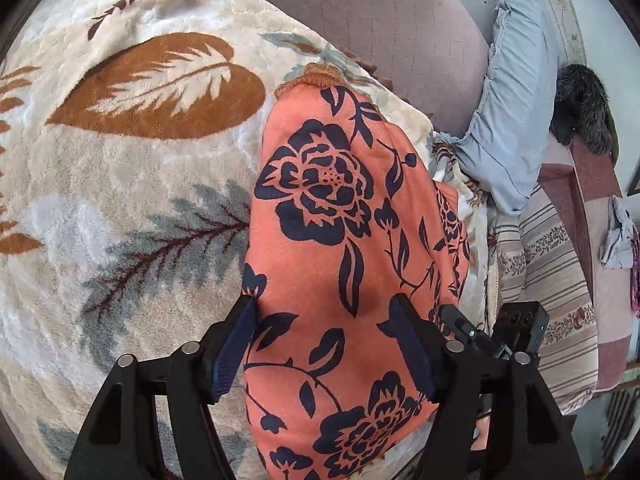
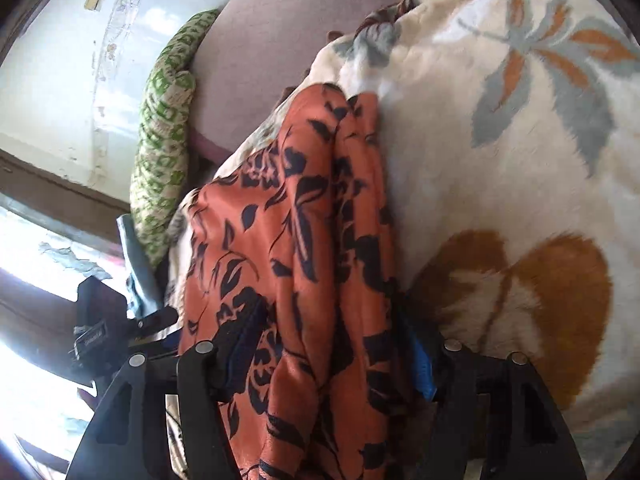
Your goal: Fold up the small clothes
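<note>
1. Nearest to us in the left wrist view, the left gripper (image 1: 324,336) pointed steeply down with its jaws spread wide. The orange garment (image 1: 340,240) ran between its dark blue pads (image 1: 234,350), but we saw neither pad pressing the cloth; the grip looked released.
2. In the right wrist view, the right gripper (image 2: 328,356) also stood with jaws apart. The same garment (image 2: 304,264), bunched into long folds here, passed between its fingers. The picture was blurred, and we could not be sure whether the cloth brushed the pads, though it did not look pinched.
3. The right gripper's body showed in the left view as a black block (image 1: 516,332) just beside the left gripper's right finger, at the garment's edge.
4. The garment, printed with dark navy flowers and leaves, stretched away from both grippers and lay on a plush cream blanket (image 1: 132,184) patterned with brown and grey leaves. Its gathered hem (image 1: 316,76) lay at the far end.
5. Beyond the blanket, we saw a mauve bed surface (image 1: 380,20).
6. Further off in the left view lay a pale blue pillow (image 1: 516,92) and a striped cloth (image 1: 552,280); in the right view, a green patterned cushion (image 2: 164,140) lay against the wall (image 2: 52,80).
</note>
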Demonstrator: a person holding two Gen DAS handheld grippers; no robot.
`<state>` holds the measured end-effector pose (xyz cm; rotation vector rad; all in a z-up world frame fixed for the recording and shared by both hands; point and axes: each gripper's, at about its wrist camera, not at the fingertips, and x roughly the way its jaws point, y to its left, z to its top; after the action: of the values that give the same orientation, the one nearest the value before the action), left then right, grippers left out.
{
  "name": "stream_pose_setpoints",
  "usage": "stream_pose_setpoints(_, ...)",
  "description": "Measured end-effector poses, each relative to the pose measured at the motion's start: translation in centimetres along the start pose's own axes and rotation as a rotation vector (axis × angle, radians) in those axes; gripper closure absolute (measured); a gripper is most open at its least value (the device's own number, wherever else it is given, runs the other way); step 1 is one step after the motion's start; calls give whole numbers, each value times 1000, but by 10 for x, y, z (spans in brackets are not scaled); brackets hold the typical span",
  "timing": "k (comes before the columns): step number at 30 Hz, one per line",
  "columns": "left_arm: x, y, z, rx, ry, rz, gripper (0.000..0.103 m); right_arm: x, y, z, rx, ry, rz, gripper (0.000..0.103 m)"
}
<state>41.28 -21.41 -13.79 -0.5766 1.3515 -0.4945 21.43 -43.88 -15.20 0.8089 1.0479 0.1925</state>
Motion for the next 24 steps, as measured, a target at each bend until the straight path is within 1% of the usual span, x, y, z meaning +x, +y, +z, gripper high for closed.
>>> stream_pose_setpoints(1, 3, 1, 1, -7, 1, -13, 25, 1, -1, -1, -7, -3, 23, 26)
stream_pose_setpoints(2, 7, 5, 3, -18, 4, -29, 22, 1, -3, -1, -5, -10, 31, 25)
stream_pose_setpoints(4, 14, 8, 3, -38, 1, -39, 16, 4, -2, 0, -9, -15, 15, 26)
stream_pose_setpoints(6, 24, 6, 1, -45, 6, -23, 16, 10, 6, 1, -55, -4, -38, 26)
stream_pose_setpoints(8, 29, 2, 2, -21, 10, 11, 16, 13, 15, 2, -96, 8, -87, 26)
stream_pose_setpoints(9, 29, -1, 1, -12, 12, 21, 17, 14, 16, 3, -95, 13, -92, 26)
stream_pose_setpoints(10, 27, 0, 1, -7, 12, 39, 23, 12, 16, 3, -83, 17, -91, 26)
stream_pose_setpoints(11, 23, 1, 2, -6, 9, 47, 26, 9, 16, 4, -73, 19, -87, 27)
stream_pose_setpoints(14, 19, 8, 4, -22, 24, 43, 27, 5, 16, 7, -80, 39, -77, 27)
stream_pose_setpoints(16, 27, 11, 4, -37, 77, 19, 24, 10, 16, 9, -105, 65, -108, 28)
stream_pose_setpoints(17, 34, 13, 3, -48, 105, 10, 24, 11, 15, 9, -118, 65, -121, 31)
stream_pose_setpoints(18, 37, 13, 3, -50, 96, 8, 25, 13, 17, 9, -133, 52, -147, 38)
stream_pose_setpoints(19, 37, 10, 4, -44, 81, 7, 24, 13, 17, 8, -142, 45, -160, 40)
stream_pose_setpoints(20, 39, 9, 6, -45, 73, 7, 25, 13, 19, 7, -154, 33, -175, 44)
stream_pose_setpoints(22, 39, 9, 8, -60, 61, 9, 36, 13, 23, 4, -184, 21, -201, 51)
stream_pose_setpoints(23, 38, 9, 7, -61, 56, 7, 39, 12, 26, 3, -199, 18, -210, 55)
stream_pose_setpoints(24, 36, 8, 6, -53, 50, 6, 47, 11, 28, 2, -210, 16, -215, 57)
